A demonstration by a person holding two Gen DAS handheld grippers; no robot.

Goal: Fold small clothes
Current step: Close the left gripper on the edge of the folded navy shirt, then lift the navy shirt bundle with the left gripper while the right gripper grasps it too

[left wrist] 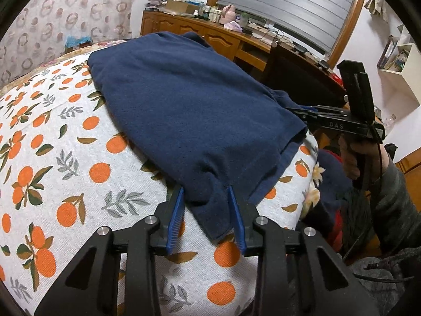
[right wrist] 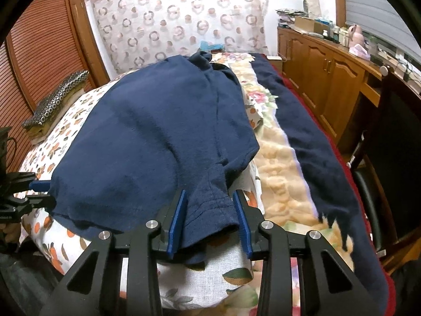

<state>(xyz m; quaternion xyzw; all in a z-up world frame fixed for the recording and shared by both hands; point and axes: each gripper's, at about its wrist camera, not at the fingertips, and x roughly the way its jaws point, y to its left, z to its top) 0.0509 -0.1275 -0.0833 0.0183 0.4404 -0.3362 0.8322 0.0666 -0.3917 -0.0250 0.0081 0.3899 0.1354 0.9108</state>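
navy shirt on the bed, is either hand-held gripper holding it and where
Both appear to. The left hand-held gripper pinches the near corner of the navy shirt; the right hand-held gripper has its sleeve cuff between the pads.

"DAS" stands on the black body of the right tongs (left wrist: pixel 302 112).
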